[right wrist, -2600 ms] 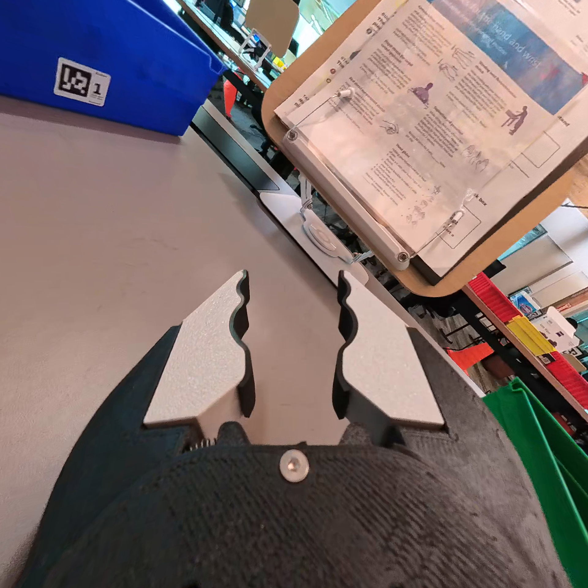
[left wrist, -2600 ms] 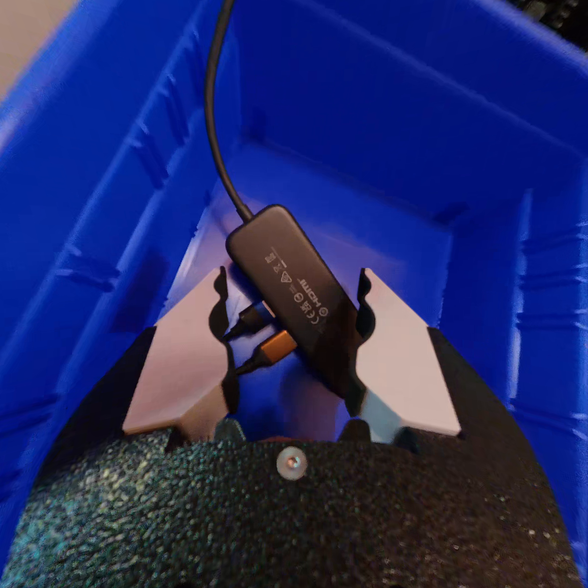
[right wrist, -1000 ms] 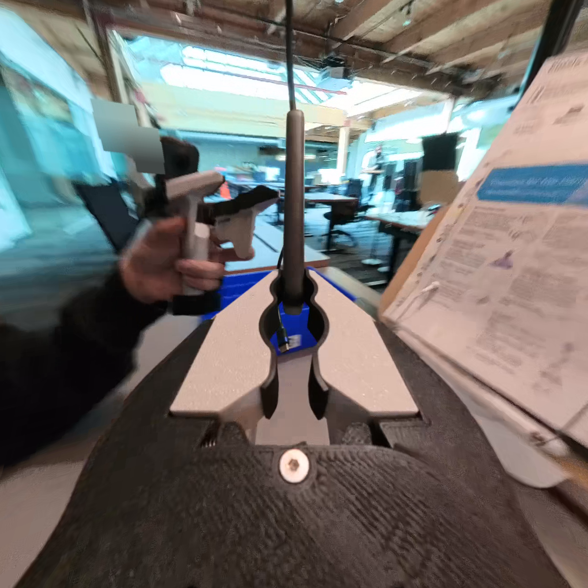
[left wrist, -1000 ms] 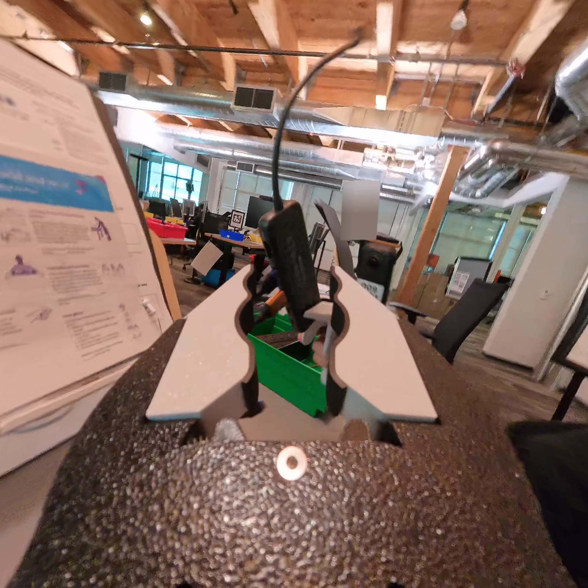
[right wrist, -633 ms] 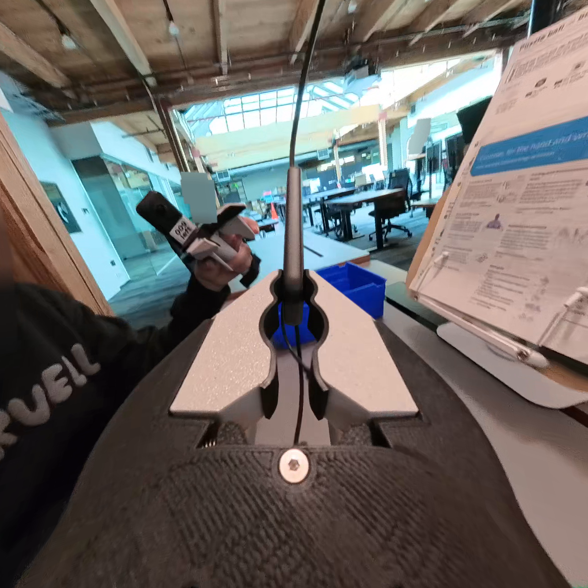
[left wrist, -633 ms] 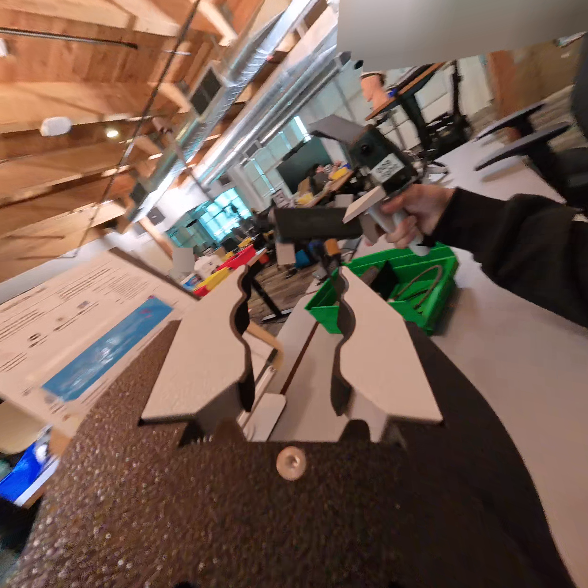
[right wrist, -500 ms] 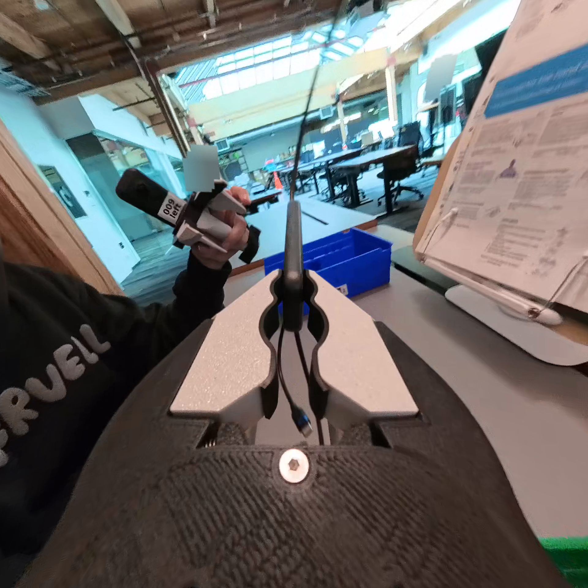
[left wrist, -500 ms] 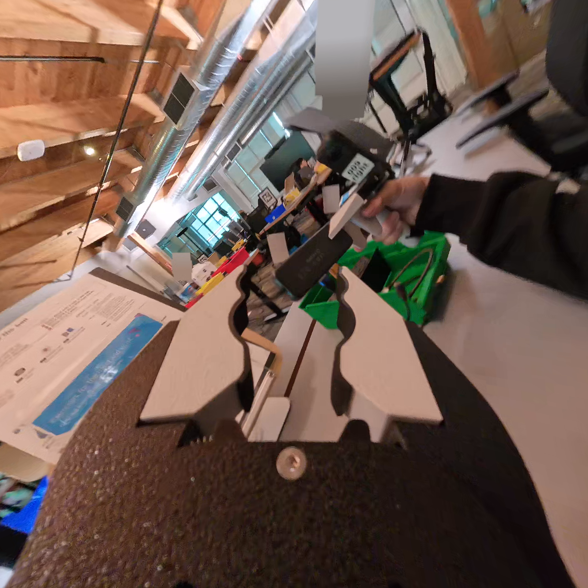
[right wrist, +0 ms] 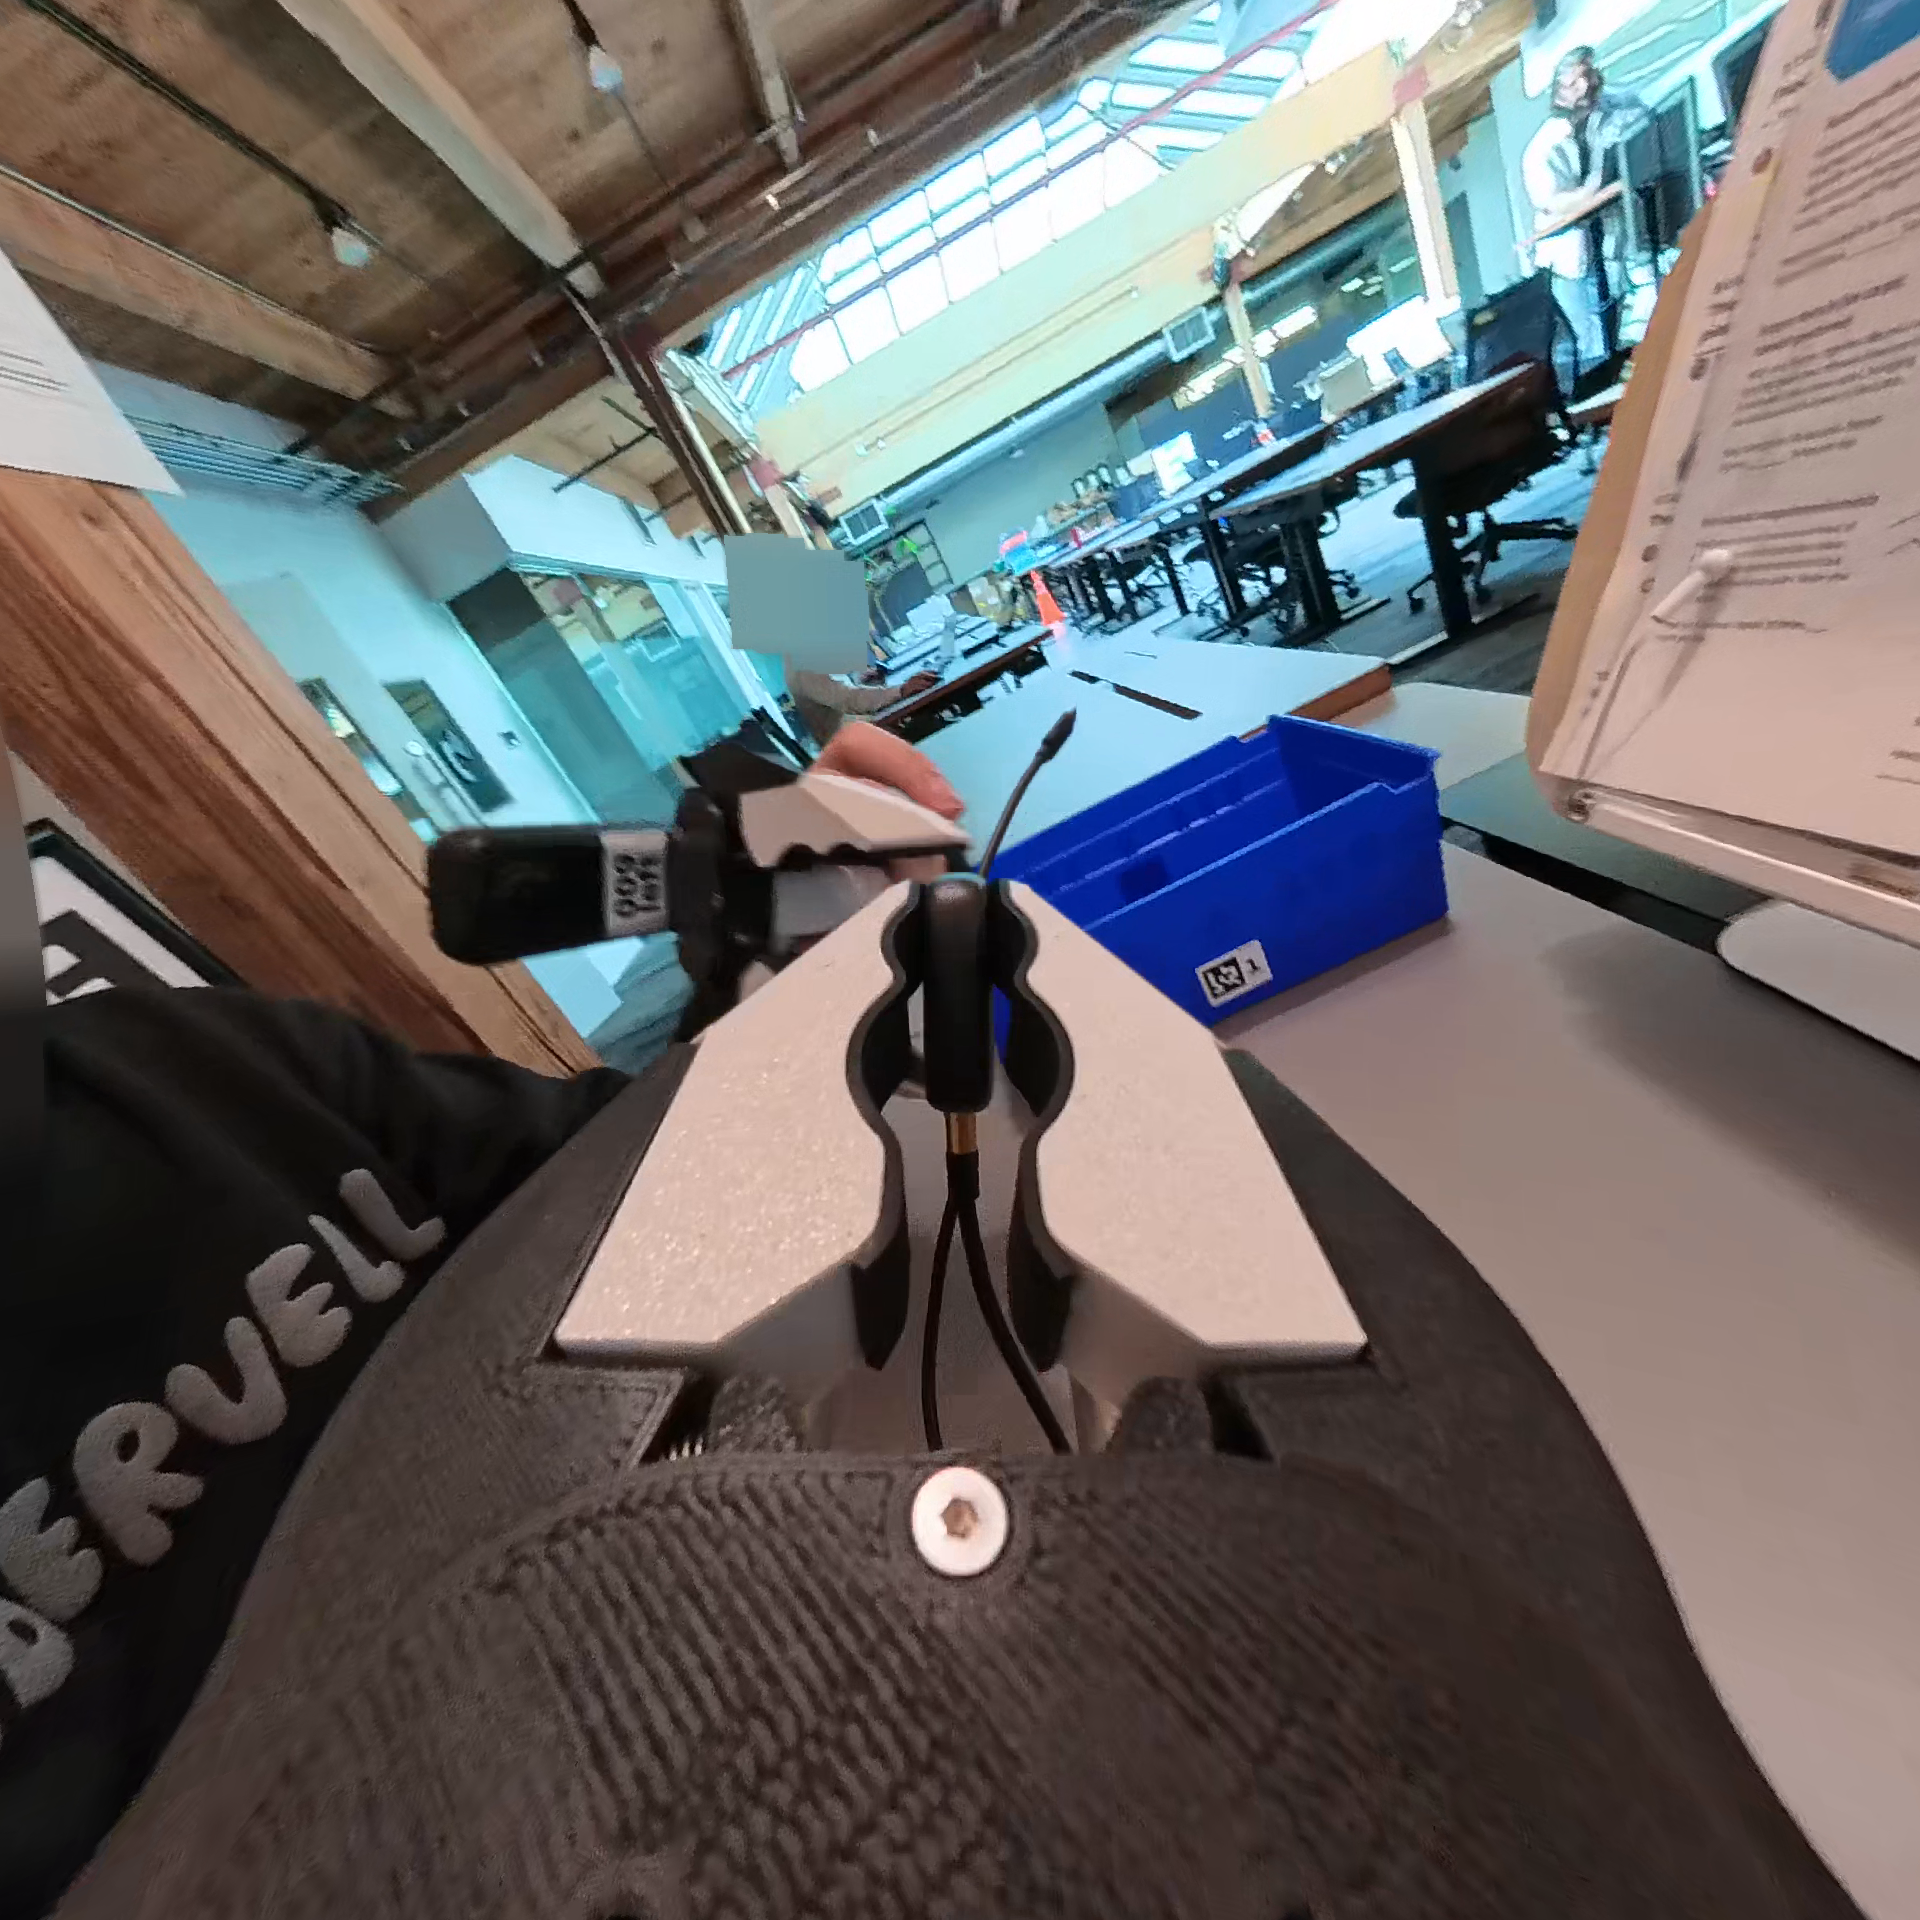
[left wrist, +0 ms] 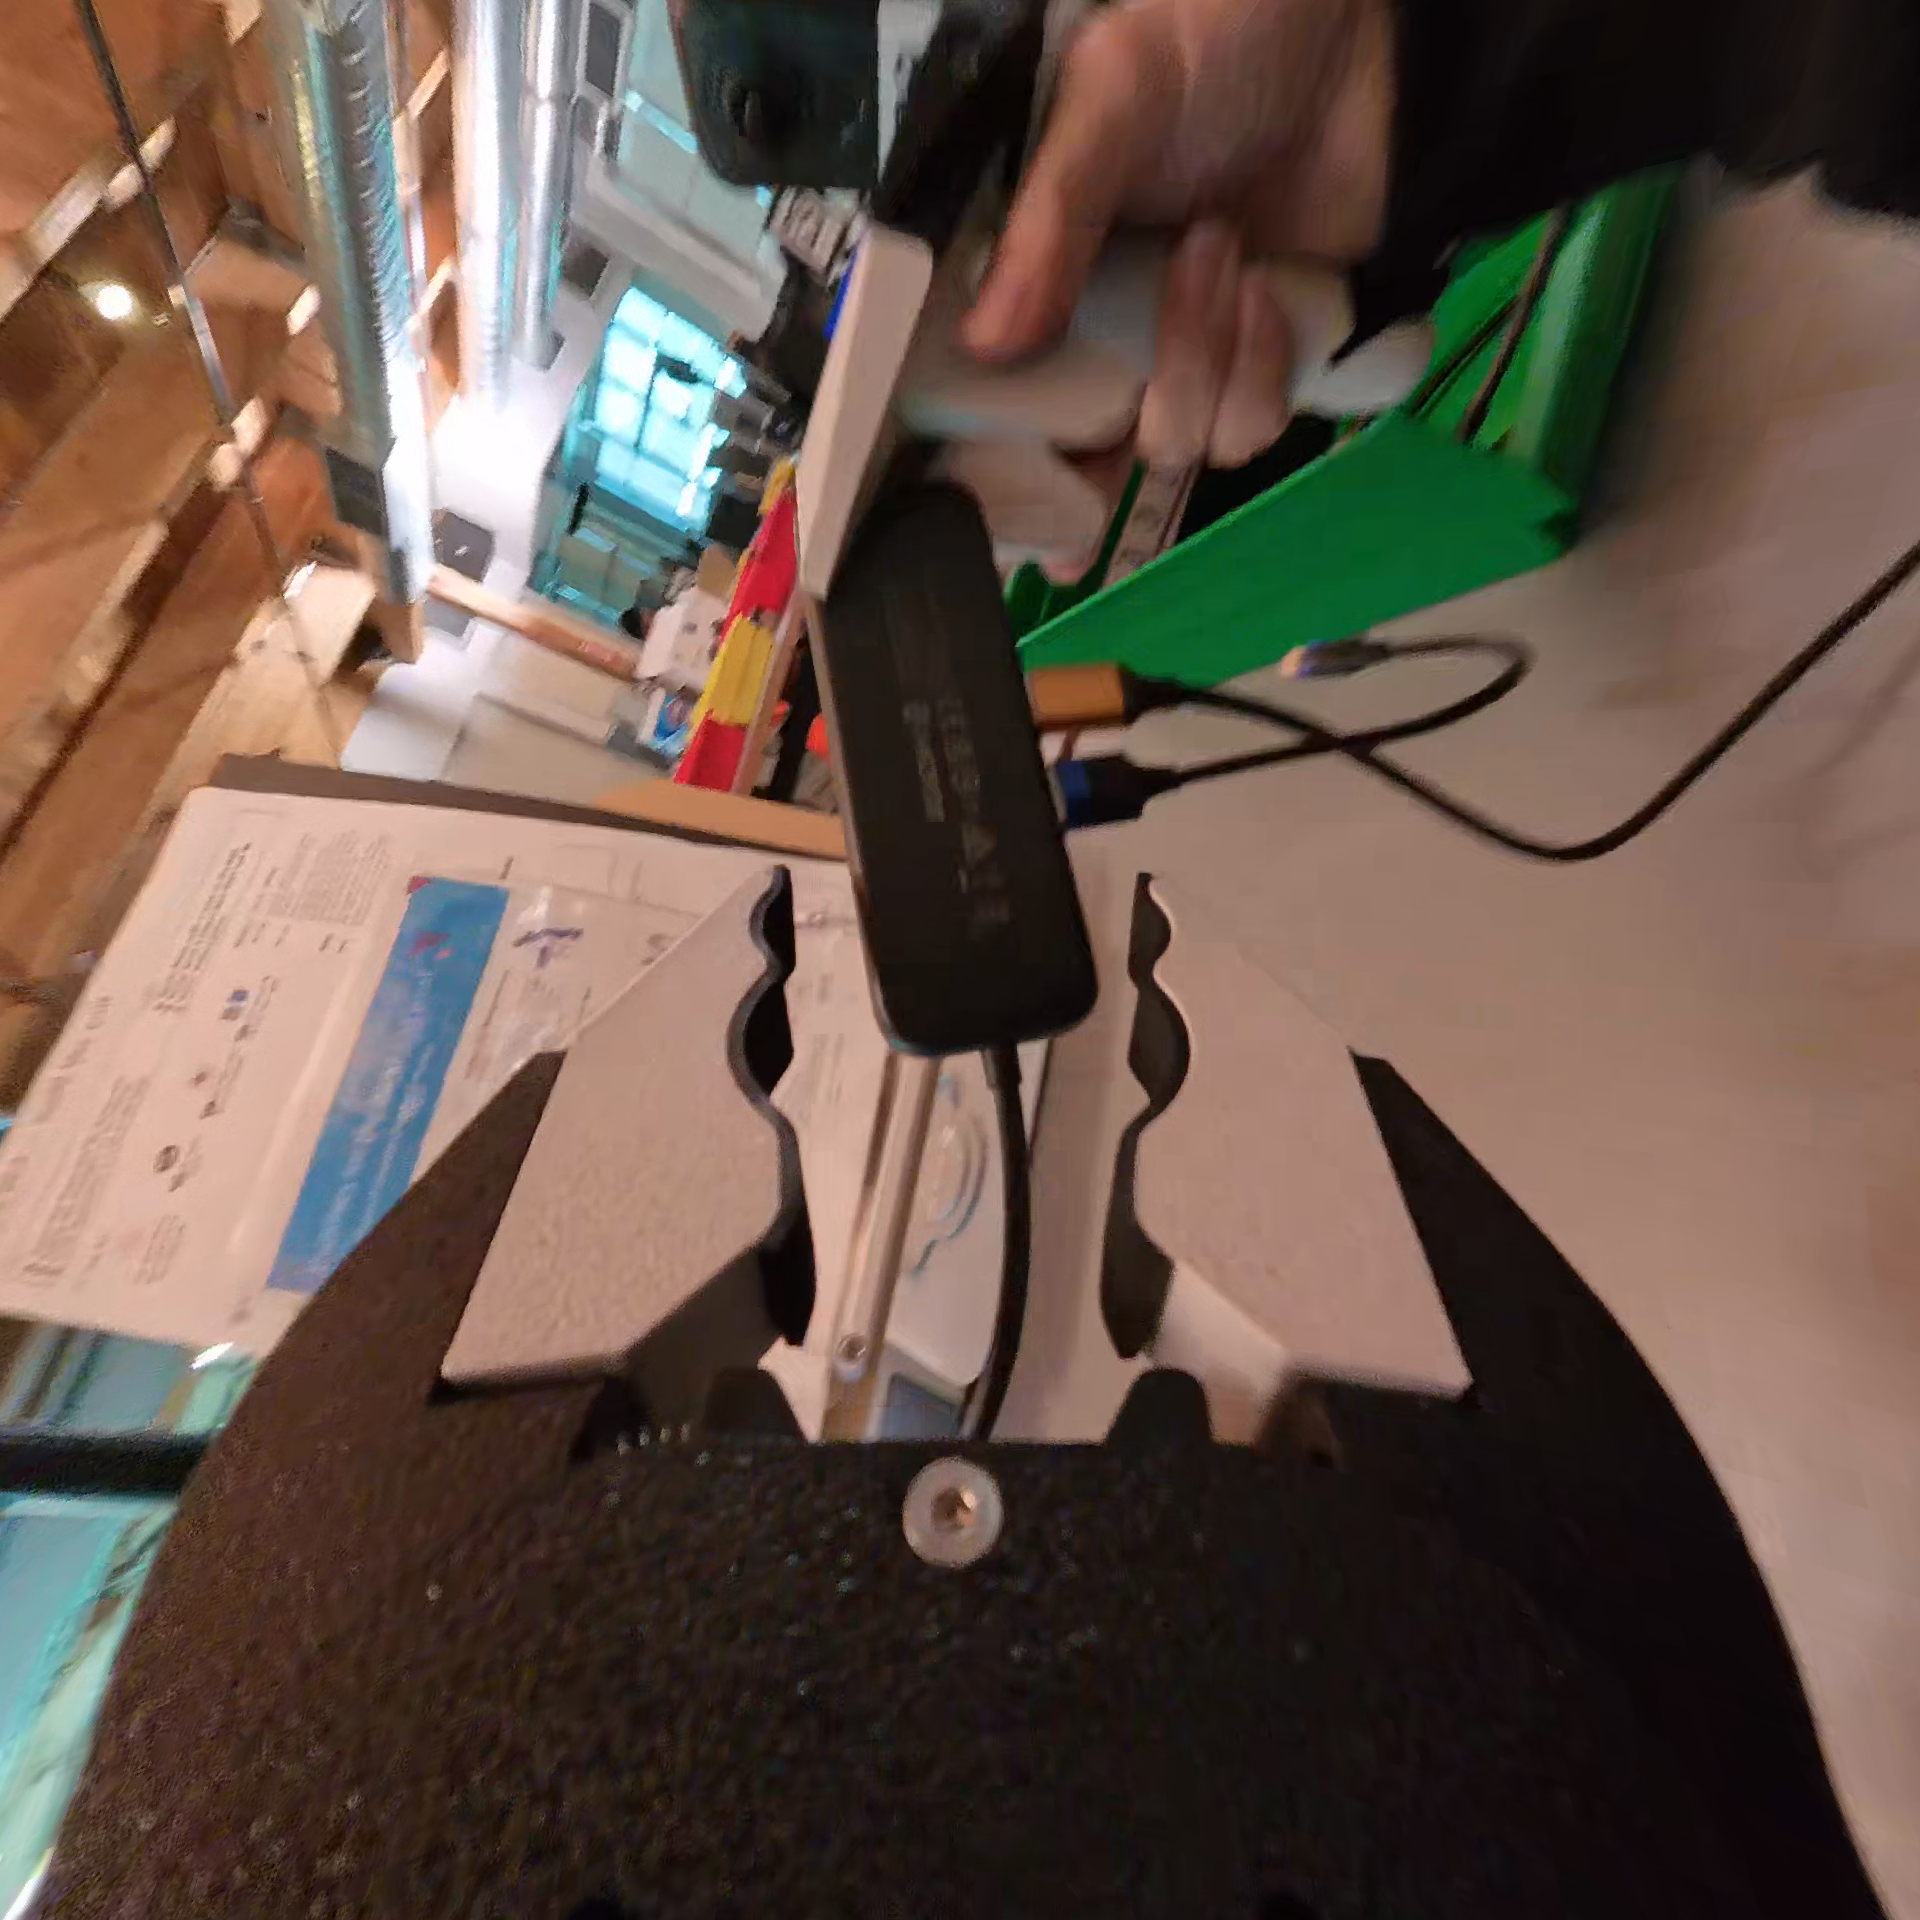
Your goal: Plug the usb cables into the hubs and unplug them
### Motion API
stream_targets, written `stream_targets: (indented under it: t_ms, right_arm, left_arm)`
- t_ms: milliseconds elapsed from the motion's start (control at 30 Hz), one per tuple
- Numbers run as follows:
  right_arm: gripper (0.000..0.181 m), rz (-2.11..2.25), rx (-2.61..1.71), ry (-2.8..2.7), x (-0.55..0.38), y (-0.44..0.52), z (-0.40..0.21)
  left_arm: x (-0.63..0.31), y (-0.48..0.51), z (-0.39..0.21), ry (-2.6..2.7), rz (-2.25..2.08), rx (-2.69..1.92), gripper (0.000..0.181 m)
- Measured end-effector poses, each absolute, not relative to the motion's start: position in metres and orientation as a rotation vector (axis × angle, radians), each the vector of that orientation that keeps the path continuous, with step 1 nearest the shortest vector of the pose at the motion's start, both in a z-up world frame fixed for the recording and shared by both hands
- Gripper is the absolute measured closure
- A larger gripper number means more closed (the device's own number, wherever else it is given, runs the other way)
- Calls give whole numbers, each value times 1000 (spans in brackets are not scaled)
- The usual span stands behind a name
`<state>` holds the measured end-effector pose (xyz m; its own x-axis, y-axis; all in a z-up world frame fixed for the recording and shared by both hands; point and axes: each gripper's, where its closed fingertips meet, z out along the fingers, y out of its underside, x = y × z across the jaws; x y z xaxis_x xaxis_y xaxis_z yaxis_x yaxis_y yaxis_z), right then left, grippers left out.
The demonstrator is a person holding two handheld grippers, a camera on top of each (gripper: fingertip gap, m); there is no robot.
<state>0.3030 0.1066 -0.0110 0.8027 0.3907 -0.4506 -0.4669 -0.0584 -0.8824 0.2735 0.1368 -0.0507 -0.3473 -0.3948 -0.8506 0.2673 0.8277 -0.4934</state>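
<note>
Your hub [left wrist: 951,790] is a slim black bar held up off the table, tilted, near end hanging between the open left fingers without touching. Its own black lead [left wrist: 1010,1226] runs from that end. Orange plug [left wrist: 1081,694] and blue plug [left wrist: 1101,784] are seated side by side in its edge, thin cables [left wrist: 1455,800] trailing; one loose connector [left wrist: 1325,657] looks unplugged, though it's blurry.

Left hand-held gripper [left wrist: 961,935] gapes wide; right hand-held gripper [right wrist: 958,904] seems clamped shut, both raised.
</note>
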Motion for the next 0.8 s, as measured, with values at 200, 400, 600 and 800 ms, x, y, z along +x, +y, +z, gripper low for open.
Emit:
stream_targets:
  t_ms: [200, 400, 600, 800]
  right_arm:
    - [172, 730, -1401, 56, 300, 105, 1]
    - [127, 173, -1358, -195, 300, 101, 10]
    - [88, -102, -1481, -541, 261, 91, -13]
    - [124, 67, -1526, -606, 242, 107, -30]
  left_arm:
    - [277, 136, -46, 1749, -773, -94, 136]
    - [267, 139, -38, 1830, -1059, -235, 136]
    - [239, 142, -49, 2052, -1324, -294, 135]
    - [227, 129, -52, 2120, -1429, -233, 135]
